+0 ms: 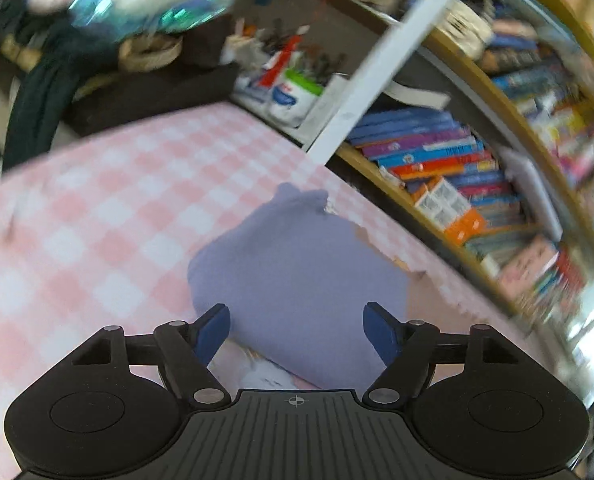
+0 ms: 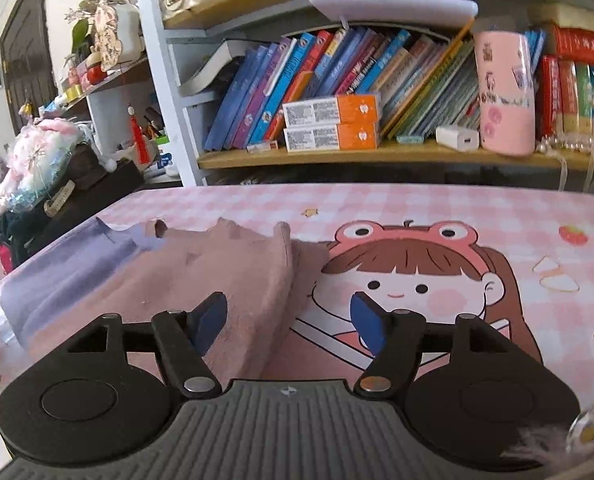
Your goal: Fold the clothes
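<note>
A: Left wrist view. The left gripper (image 1: 296,330) sits at lower centre with its blue pads spread wide and nothing between them. Beyond it, at centre frame, the lilac garment (image 1: 297,276) lies on the pink checked tablecloth (image 1: 97,208). This frame is motion-blurred.

B: Right wrist view. The right gripper (image 2: 289,322) is likewise spread and empty. The dusty-pink garment (image 2: 221,276) lies at centre left, partly over the lilac garment, with a flap turned up along its right edge. Both rest on the tablecloth beside the printed cartoon girl (image 2: 409,280).

A: Progress, as a judgement: early to middle. The pink piece looks loosely doubled, its edges ragged and unaligned; the lilac piece looks bunched. No finished, squared stack is visible. Gripping, smoothing and final folds appear to remain.

B: Legible writing: none. The orange boxes (image 2: 331,124) on the bookshelf (image 2: 377,152) carry print and barcodes too small to read; the book spines are also illegible.
</note>
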`<move>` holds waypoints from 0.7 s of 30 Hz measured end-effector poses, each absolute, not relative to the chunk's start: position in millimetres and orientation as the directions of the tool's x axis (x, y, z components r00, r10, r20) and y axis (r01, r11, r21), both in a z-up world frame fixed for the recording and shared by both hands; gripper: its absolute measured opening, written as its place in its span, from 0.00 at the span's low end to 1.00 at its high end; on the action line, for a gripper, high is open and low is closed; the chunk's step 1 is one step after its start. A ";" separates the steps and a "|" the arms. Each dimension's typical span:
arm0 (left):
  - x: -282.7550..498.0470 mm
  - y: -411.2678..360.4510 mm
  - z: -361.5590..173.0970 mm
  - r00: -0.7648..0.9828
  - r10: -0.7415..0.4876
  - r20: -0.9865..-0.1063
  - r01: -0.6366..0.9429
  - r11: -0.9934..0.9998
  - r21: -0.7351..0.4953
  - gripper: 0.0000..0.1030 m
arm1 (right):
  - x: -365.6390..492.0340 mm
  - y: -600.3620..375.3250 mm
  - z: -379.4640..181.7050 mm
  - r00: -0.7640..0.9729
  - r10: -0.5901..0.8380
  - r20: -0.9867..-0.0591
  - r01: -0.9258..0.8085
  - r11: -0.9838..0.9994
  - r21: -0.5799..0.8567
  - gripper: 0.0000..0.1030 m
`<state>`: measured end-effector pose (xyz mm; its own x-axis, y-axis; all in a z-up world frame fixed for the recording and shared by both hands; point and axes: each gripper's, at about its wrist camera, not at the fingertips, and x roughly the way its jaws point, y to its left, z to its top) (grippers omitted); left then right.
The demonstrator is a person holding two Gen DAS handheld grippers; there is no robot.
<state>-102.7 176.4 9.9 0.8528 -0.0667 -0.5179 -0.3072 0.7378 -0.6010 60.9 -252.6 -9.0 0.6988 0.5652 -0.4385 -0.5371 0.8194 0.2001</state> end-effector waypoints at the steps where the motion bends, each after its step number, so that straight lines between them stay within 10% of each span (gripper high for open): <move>1: -102.9 178.0 6.0 0.856 -0.075 -0.512 -0.316 0.708 -0.632 0.73 | 60.0 -251.9 -8.8 0.697 0.570 -0.435 -0.544 0.816 0.197 0.65; 4: -102.2 181.1 -4.4 0.859 -0.086 -0.504 -0.344 0.632 -0.694 0.67 | 58.4 -248.8 -10.2 0.690 0.572 -0.443 -0.555 0.811 0.184 0.65; 7: -98.0 180.7 -10.2 0.849 -0.070 -0.524 -0.379 0.611 -0.695 0.29 | 59.0 -244.5 -12.4 0.677 0.569 -0.467 -0.564 0.808 0.168 0.56; 10: -93.9 180.4 -15.9 0.838 -0.054 -0.544 -0.413 0.588 -0.695 0.29 | 60.9 -243.0 -15.1 0.652 0.576 -0.493 -0.574 0.800 0.176 0.38; 21: -100.2 188.9 -25.9 0.823 -0.053 -0.566 -0.505 0.387 -0.772 0.43 | 59.4 -241.5 -16.5 0.641 0.574 -0.510 -0.582 0.796 0.164 0.36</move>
